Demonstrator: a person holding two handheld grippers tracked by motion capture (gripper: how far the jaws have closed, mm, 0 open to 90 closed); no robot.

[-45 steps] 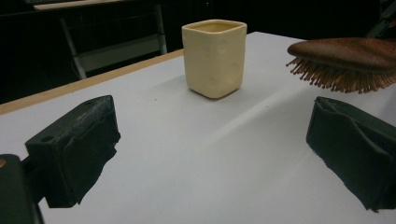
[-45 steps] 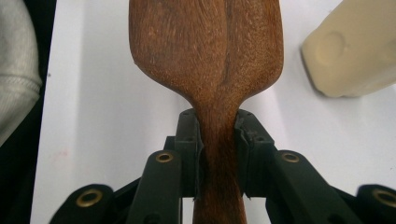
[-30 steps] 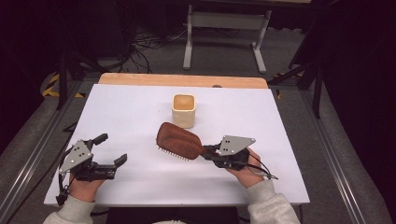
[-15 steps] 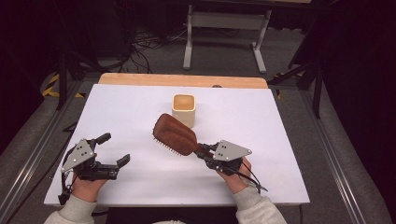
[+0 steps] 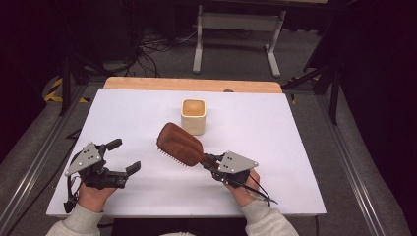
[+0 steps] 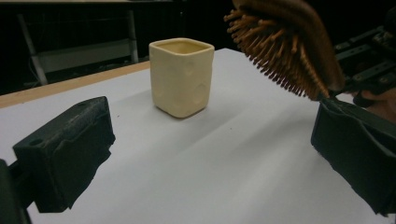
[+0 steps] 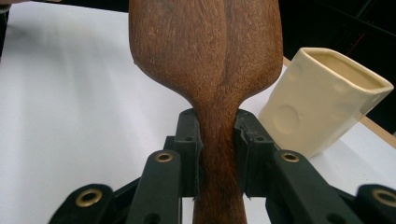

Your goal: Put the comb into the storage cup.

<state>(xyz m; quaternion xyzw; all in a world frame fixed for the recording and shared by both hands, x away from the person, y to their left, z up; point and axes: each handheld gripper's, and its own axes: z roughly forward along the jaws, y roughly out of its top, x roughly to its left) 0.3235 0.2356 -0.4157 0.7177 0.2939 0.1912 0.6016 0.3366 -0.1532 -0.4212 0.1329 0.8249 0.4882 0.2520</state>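
A brown wooden hairbrush [image 5: 180, 144] hangs just above the white table top [image 5: 275, 132], bristles down, its head pointing toward the far left. My right gripper [image 5: 210, 164] is shut on its handle; the right gripper view has the brush [image 7: 210, 56] rising between the two pads [image 7: 190, 140]. A cream square cup [image 5: 193, 116] stands upright just beyond the brush head, also in the left gripper view as the cup [image 6: 181, 77] and in the right gripper view as the cup [image 7: 322, 102]. My left gripper [image 5: 123, 156] rests at the front left, open with nothing between its fingers. The bristles [image 6: 280, 56] hang at the upper right of its view.
A wooden strip [image 5: 192, 84] borders the far edge of the table. Beyond it stand a grey metal frame [image 5: 236, 34] and cables on a dark floor. Metal rails [image 5: 344, 162] run along both sides of the table.
My right gripper has carried the brush a little to the left and lower, nearer the front of the cup. My left gripper has stayed in place.
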